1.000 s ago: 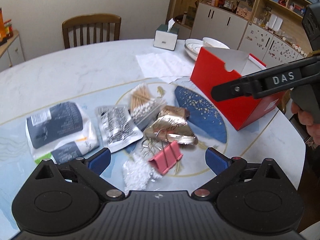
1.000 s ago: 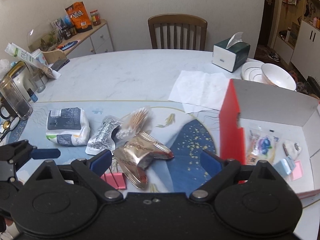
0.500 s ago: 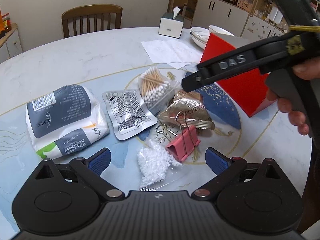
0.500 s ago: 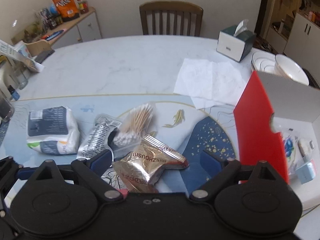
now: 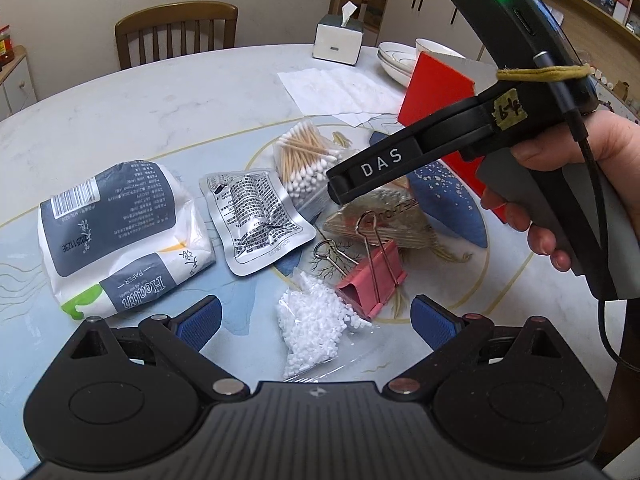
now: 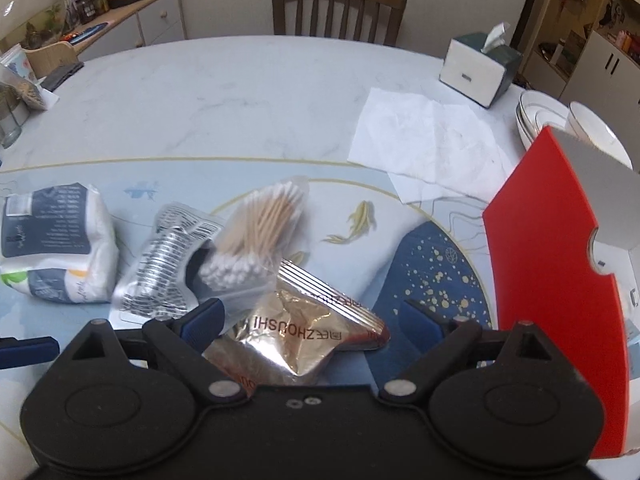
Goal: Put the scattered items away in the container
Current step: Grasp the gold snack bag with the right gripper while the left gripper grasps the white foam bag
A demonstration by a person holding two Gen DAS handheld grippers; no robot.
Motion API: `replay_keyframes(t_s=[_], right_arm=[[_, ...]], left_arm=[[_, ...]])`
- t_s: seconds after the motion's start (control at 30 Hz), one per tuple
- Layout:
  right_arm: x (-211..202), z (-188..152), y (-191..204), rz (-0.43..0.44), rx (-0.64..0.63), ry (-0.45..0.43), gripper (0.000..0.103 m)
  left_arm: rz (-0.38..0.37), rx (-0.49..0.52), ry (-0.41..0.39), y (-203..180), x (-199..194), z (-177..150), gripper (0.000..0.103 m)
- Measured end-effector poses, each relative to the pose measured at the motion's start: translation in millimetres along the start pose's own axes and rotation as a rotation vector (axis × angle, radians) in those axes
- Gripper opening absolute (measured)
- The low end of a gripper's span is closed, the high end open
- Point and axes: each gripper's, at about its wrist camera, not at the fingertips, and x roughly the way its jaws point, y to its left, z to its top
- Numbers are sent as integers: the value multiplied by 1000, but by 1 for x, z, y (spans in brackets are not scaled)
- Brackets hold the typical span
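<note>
Scattered on the table lie a tissue pack (image 5: pixel 116 232), a silver sachet (image 5: pixel 254 216), a bag of cotton swabs (image 5: pixel 304 164), a gold foil packet (image 6: pixel 308 332), a pink binder clip (image 5: pixel 372 280) and a bag of white beads (image 5: pixel 312 328). The red box (image 6: pixel 560 288) stands at the right. My right gripper (image 6: pixel 312 316) is open, low over the gold packet, which lies between its blue pads without touching them. My left gripper (image 5: pixel 316 320) is open above the bead bag. In the left wrist view a hand (image 5: pixel 572 184) holds the right gripper's handle.
A white paper sheet (image 6: pixel 428 140), a tissue box (image 6: pixel 476 68) and stacked bowls (image 6: pixel 560 120) sit at the back right. A wooden chair (image 6: pixel 336 8) stands behind the table. A cabinet with snacks (image 6: pixel 120 4) is at the back left.
My right gripper has come down and leftward from beside the red box to just over the gold packet. My left gripper has sunk slightly toward the bead bag.
</note>
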Motion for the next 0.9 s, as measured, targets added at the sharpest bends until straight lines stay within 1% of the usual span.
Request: replay_keyframes(t_s=[0.23, 0.53, 0.63, 0.7, 0.77, 0.83, 0.9], right_arm=[[-3, -7, -12, 16, 6, 21, 94], [-3, -19, -35, 27, 58, 52, 92], [0, -21, -36, 41, 57, 64, 86], [2, -22, -35, 50, 52, 70, 81], [2, -23, -34, 56, 46, 71, 79], [2, -23, -34, 62, 37, 70, 76], [0, -24, -33, 69, 33, 68, 72]], left_arm=[[6, -7, 12, 4, 9, -1, 101], [0, 9, 28, 9, 16, -5, 101], [-2, 23, 24, 8, 17, -7, 101], [27, 32, 15, 7, 18, -8, 100], [30, 28, 14, 9, 19, -8, 100], [30, 25, 8, 10, 19, -8, 98], [28, 27, 6, 10, 18, -7, 94]])
